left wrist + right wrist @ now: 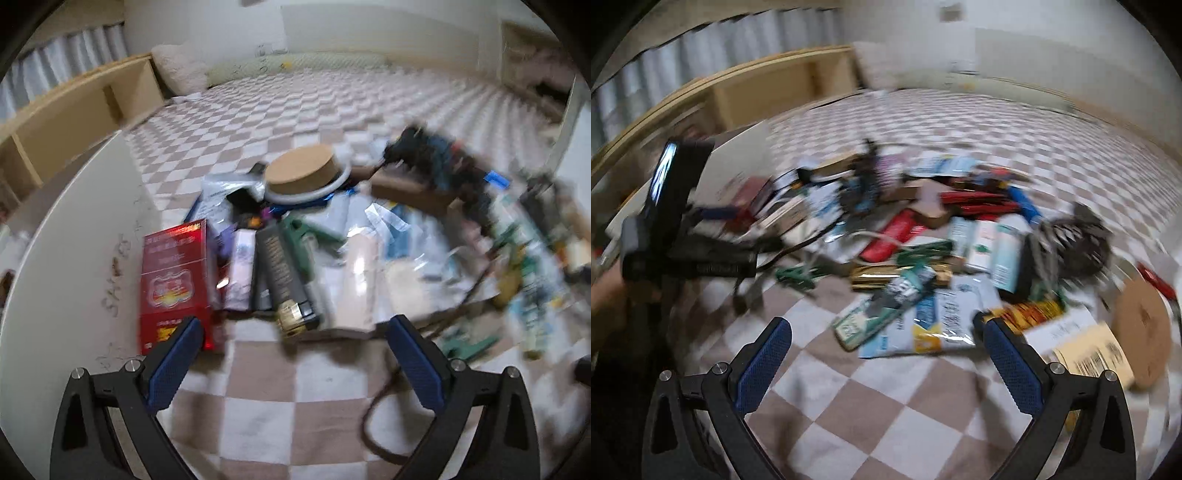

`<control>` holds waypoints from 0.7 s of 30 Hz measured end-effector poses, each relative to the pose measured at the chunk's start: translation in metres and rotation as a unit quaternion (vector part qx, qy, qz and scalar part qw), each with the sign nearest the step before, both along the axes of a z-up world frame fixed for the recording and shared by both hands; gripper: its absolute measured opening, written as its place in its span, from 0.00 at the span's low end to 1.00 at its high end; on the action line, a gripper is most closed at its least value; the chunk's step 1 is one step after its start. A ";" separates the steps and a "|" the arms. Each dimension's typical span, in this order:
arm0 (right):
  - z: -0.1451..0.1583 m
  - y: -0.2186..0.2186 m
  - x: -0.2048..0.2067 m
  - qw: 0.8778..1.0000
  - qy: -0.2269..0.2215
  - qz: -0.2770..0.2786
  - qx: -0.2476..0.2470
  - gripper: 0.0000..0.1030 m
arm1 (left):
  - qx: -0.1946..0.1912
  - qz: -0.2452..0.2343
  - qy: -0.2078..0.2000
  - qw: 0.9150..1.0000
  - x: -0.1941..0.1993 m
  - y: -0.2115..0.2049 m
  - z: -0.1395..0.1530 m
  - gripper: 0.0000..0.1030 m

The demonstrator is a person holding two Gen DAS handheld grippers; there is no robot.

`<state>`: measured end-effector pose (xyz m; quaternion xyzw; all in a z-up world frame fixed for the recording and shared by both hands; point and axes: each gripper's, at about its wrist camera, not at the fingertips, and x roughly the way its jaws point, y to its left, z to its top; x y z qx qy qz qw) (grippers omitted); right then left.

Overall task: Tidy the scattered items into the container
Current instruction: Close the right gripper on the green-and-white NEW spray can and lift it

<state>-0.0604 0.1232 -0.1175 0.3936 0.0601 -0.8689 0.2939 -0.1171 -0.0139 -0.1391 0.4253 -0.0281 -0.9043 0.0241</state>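
Red is what we spot first: a red box (173, 280) at nine o'clock in the left wrist view, at the left edge of a pile of scattered items (332, 240) on a pink and white checked rug (258, 413). Just beside it, toward three o'clock, lie a pale box (242, 269) and a dark tube with a gold end (282, 273). At twelve o'clock of the pile sits a round cork lid (300, 170) on a white ring. We cannot tell which thing is the container. A white round table top (74, 240) is at nine o'clock, touching the red box.

Our left claw (294, 363) is wide apart and holds nothing, with its left pad (173, 365) in front of the red box.

In the right wrist view, our right claw (884, 363) is wide too and holds nothing. A blue and white bag (931, 317) lies near it at twelve o'clock. A brown cork disc (1141, 332) is at three o'clock. Much here is blurred
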 end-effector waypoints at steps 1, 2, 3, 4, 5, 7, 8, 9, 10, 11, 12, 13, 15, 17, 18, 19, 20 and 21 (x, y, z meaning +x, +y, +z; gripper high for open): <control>0.000 -0.003 -0.003 1.000 0.000 0.021 0.005 1.00 | 0.025 -0.008 0.006 1.000 0.001 -0.002 0.003 0.98; 0.000 -0.005 -0.006 0.999 0.000 0.036 0.006 1.00 | 0.036 -0.013 0.012 0.999 0.001 -0.002 0.006 0.98; 0.001 -0.007 -0.008 0.999 0.000 0.050 0.002 1.00 | 0.044 -0.022 0.018 0.999 0.002 0.000 0.008 0.98; 0.003 -0.008 -0.012 0.998 -0.002 0.067 -0.006 1.00 | 0.049 -0.033 0.025 0.998 0.003 0.002 0.010 0.98; 0.004 -0.008 -0.016 0.997 -0.003 0.078 -0.011 1.00 | 0.053 -0.043 0.028 0.997 0.004 0.005 0.012 0.98; 0.005 -0.009 -0.026 0.995 -0.004 0.094 -0.017 1.00 | 0.061 -0.062 0.032 0.996 0.004 0.011 0.013 0.98; 0.005 -0.010 -0.031 0.995 -0.008 0.101 -0.020 1.00 | 0.065 -0.070 0.032 0.995 0.005 0.014 0.014 0.98; 0.004 -0.011 -0.037 0.994 -0.016 0.110 -0.025 1.00 | 0.070 -0.079 0.030 0.994 0.005 0.016 0.014 0.98; 0.002 -0.012 -0.042 0.992 -0.025 0.116 -0.030 1.00 | 0.075 -0.086 0.027 0.993 0.003 0.018 0.014 0.98; 0.000 -0.014 -0.048 0.992 -0.033 0.120 -0.033 1.00 | 0.076 -0.090 0.023 0.993 0.001 0.021 0.013 0.98; -0.002 -0.015 -0.052 0.991 -0.041 0.125 -0.037 1.00 | 0.076 -0.094 0.020 0.992 0.001 0.024 0.012 0.98; -0.005 -0.017 -0.056 0.989 -0.048 0.131 -0.042 1.00 | 0.076 -0.100 0.018 0.992 0.001 0.028 0.011 0.98; -0.010 -0.020 -0.060 0.986 -0.065 0.143 -0.056 1.00 | 0.077 -0.112 0.020 0.990 0.003 0.033 0.011 0.98; -0.014 -0.019 -0.061 0.980 -0.088 0.160 -0.082 1.00 | 0.090 -0.120 0.024 0.988 0.008 0.033 0.012 0.98; -0.014 -0.019 -0.060 0.976 -0.102 0.170 -0.096 1.00 | 0.104 -0.123 0.025 0.987 0.008 0.031 0.013 0.98; -0.014 -0.018 -0.057 0.972 -0.112 0.178 -0.105 1.00 | 0.117 -0.125 0.024 0.985 0.008 0.029 0.013 0.98; -0.014 -0.018 -0.053 0.969 -0.121 0.186 -0.112 1.00 | 0.131 -0.125 0.022 0.983 0.008 0.026 0.013 0.98; -0.014 -0.018 -0.049 0.967 -0.123 0.193 -0.113 1.00 | 0.144 -0.124 0.019 0.982 0.008 0.023 0.012 0.98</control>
